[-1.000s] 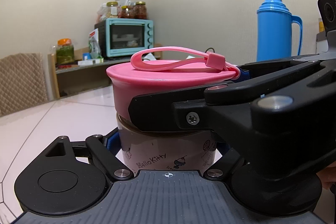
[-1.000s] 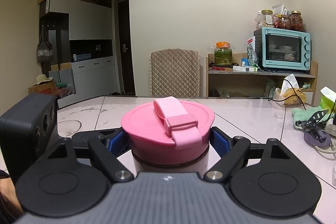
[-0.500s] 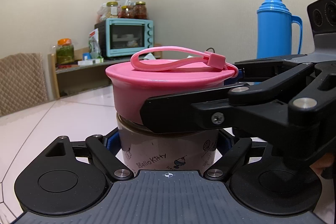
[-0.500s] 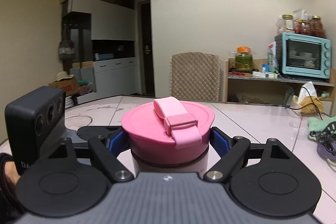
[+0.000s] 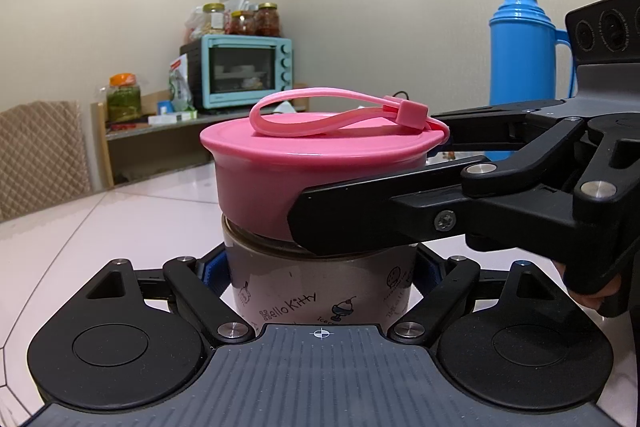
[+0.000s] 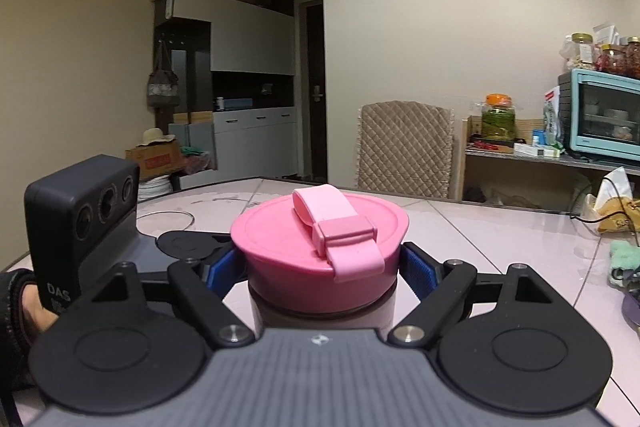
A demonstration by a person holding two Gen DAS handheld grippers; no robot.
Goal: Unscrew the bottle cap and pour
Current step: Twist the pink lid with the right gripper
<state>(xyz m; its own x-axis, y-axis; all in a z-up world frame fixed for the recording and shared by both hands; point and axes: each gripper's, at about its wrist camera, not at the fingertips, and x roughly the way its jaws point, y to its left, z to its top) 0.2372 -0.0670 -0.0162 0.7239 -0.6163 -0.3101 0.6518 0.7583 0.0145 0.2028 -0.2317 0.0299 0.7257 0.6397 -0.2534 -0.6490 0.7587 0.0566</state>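
A Hello Kitty bottle [image 5: 320, 291] with a wide pink screw cap [image 5: 312, 163] and pink strap stands upright on the white table. My left gripper [image 5: 320, 271] is shut on the bottle's body just below the cap. My right gripper [image 6: 322, 265] is shut on the pink cap [image 6: 320, 243], its blue pads [image 6: 416, 267] pressed to both sides. In the left wrist view the right gripper's black fingers [image 5: 380, 219] reach in from the right around the cap's lower edge. A dark gap shows between cap and bottle body.
A blue thermos [image 5: 528, 67] stands behind on the right. A teal toaster oven [image 5: 240, 71] and jars sit on a shelf by the wall. A quilted chair [image 6: 404, 147] stands at the table's far side. A glass rim [image 6: 164, 219], cables and a green cloth [image 6: 624, 259] lie on the table.
My right gripper has turned around the cap: its fingers swing to the right in the left wrist view and the room pans in the right wrist view. The bottle body stays still.
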